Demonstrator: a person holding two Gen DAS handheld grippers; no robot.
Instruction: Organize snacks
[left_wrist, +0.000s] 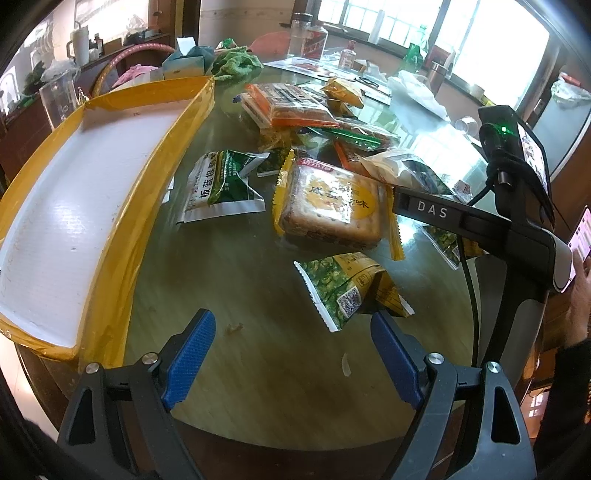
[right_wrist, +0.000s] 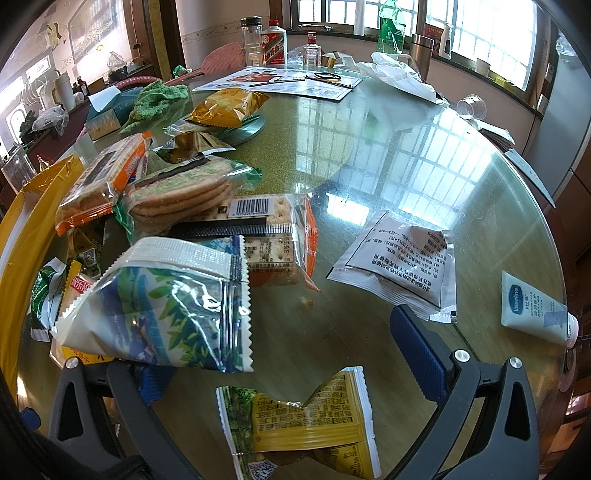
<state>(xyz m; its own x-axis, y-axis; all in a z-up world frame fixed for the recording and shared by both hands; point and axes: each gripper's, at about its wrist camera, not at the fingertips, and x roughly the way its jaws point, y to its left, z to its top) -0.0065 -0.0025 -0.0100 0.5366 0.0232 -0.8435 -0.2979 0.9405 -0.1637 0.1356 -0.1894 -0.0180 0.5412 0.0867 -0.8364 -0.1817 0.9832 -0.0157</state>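
Blue-padded left gripper (left_wrist: 291, 354) is held wide open, empty, above the glass table (left_wrist: 258, 387); the right gripper (right_wrist: 288, 354) is likewise spread, gripping nothing, beside snack packets (right_wrist: 159, 306).

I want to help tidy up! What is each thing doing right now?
Left claw: open, holding nothing.
Right claw: open, a packet between its fingers.
Yellow tray: holds no snacks.
Cracker pack: sealed, lying flat.
Vaseline tube: capped, lying down.
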